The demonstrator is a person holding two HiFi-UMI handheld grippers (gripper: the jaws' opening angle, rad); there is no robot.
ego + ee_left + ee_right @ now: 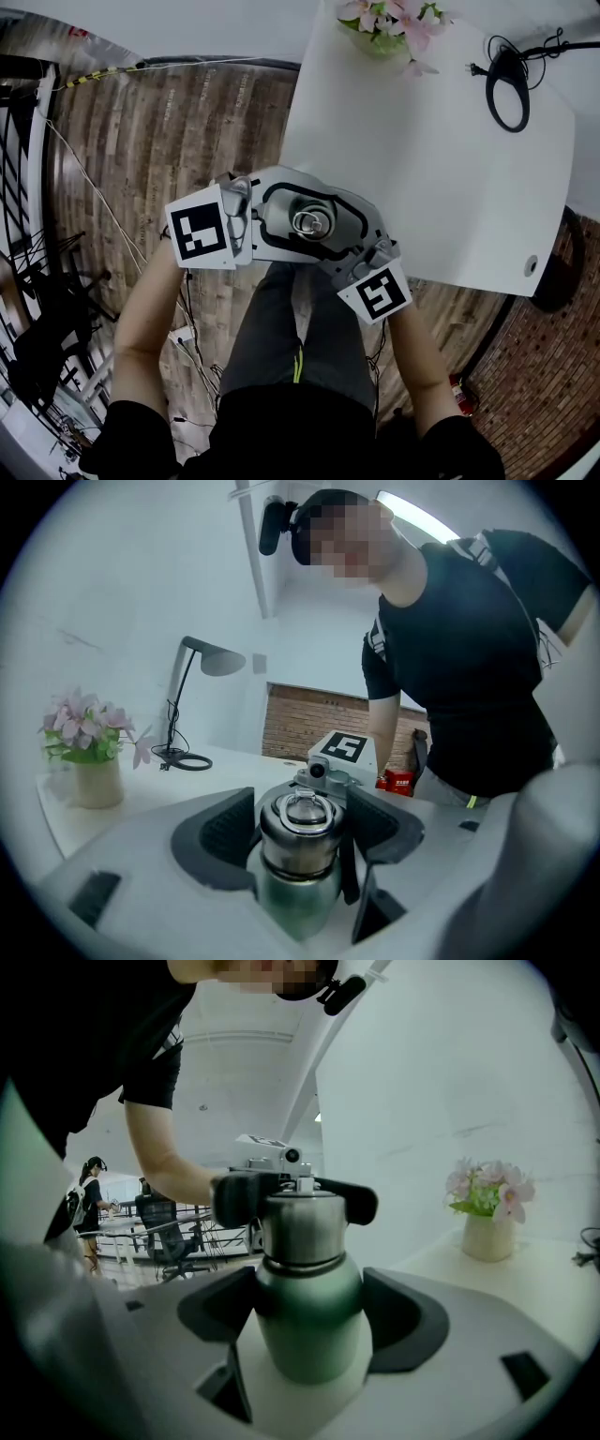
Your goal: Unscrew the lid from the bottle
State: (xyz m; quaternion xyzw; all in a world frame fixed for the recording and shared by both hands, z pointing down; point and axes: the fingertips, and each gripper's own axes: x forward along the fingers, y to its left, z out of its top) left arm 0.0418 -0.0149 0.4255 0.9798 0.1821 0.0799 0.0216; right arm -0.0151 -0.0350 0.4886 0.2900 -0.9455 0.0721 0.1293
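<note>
Left gripper view: left gripper (pixel 302 836) jaws stand wide around the steel lid (pixel 298 819), not pressing. Meanwhile the right gripper (pixel 309 1307) clamps the green bottle (pixel 309 1340) mid-air. Probably between turns; next, pinch lid, then twist.

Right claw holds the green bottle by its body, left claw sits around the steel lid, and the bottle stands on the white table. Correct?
The head view shows the bottle held in the air over the person's lap, beside the white table, not standing on it. The rest is right.
</note>
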